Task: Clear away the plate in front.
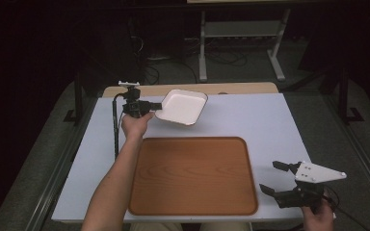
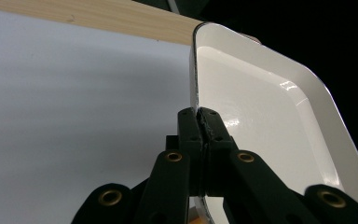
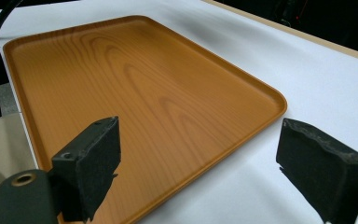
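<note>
A white square dish (image 1: 183, 107) hangs tilted above the far left of the white table, off the surface. My left gripper (image 1: 157, 106) is shut on the dish's left rim; in the left gripper view the two black jaws pinch the rim of the dish (image 2: 261, 107) at my left gripper (image 2: 204, 122). A wooden tray (image 1: 192, 175) lies flat at the table's near middle, with nothing on it. My right gripper (image 1: 272, 177) stands open just right of the tray, near the front edge. In the right gripper view its jaws are wide apart before the tray (image 3: 135, 93), and my right gripper (image 3: 200, 172) holds nothing.
The white table top (image 1: 265, 125) has a light wooden strip (image 1: 231, 88) along its far edge. Behind it stand a grey metal frame (image 1: 241, 33) and cables on the floor. A black cable (image 1: 116, 125) trails from the left gripper down the table's left side.
</note>
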`<state>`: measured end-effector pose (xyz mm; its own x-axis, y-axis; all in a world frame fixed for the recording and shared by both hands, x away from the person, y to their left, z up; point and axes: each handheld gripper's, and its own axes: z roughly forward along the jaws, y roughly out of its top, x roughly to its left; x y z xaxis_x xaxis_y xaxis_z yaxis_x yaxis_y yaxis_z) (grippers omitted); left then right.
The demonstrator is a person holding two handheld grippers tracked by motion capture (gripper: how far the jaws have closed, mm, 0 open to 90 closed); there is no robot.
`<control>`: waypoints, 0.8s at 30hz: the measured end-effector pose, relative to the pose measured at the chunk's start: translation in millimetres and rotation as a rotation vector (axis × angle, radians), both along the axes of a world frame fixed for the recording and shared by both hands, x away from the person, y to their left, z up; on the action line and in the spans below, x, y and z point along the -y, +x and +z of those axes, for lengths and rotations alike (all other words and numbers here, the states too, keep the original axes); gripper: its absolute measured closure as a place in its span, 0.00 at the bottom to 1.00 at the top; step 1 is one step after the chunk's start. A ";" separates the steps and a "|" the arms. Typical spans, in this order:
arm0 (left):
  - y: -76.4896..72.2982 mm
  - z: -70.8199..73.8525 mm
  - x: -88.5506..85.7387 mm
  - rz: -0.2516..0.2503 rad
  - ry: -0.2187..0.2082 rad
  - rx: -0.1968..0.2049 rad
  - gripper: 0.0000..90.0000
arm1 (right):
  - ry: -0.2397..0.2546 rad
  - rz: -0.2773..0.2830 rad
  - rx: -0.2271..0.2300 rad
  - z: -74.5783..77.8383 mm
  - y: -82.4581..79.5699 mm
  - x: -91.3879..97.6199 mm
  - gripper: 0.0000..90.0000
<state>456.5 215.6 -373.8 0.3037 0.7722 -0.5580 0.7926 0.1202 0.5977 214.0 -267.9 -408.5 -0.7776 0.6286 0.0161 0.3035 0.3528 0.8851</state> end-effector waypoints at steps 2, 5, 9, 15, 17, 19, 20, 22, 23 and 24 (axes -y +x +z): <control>-3.3 1.3 -1.8 -0.001 -0.004 0.001 0.99 | -0.001 0.001 -0.002 0.0 -0.2 -0.1 0.14; -8.3 3.1 -4.7 -0.001 -0.002 0.005 0.99 | -0.001 0.001 0.000 0.2 -0.5 -0.4 0.14; -13.2 3.8 -9.1 -0.012 0.015 0.004 0.99 | -0.001 0.000 -0.002 0.2 -0.5 -0.5 0.14; -20.8 -2.9 -17.8 -0.001 0.021 -0.001 0.99 | 0.003 -0.009 0.000 0.2 -0.8 0.7 0.14; -23.3 -5.4 -20.4 0.000 0.023 -0.003 0.99 | 0.003 -0.009 0.000 0.2 -0.6 1.0 0.14; -25.7 -7.3 -23.1 0.001 0.023 -0.005 0.99 | 0.003 -0.010 -0.001 0.1 -0.5 1.0 0.14; -27.2 -7.9 -23.9 0.006 0.022 -0.009 0.99 | 0.003 -0.010 -0.002 0.1 -0.5 0.9 0.14; -29.8 -9.8 -26.1 0.001 0.023 -0.008 0.99 | 0.000 -0.008 -0.002 0.1 -0.5 0.4 0.14; -31.4 -10.6 -27.0 0.000 0.023 -0.010 0.99 | -0.001 -0.007 -0.003 0.1 -0.6 0.1 0.14; -33.0 -11.4 -27.5 0.001 0.022 -0.010 0.99 | -0.002 -0.006 -0.004 0.2 -0.6 -0.1 0.14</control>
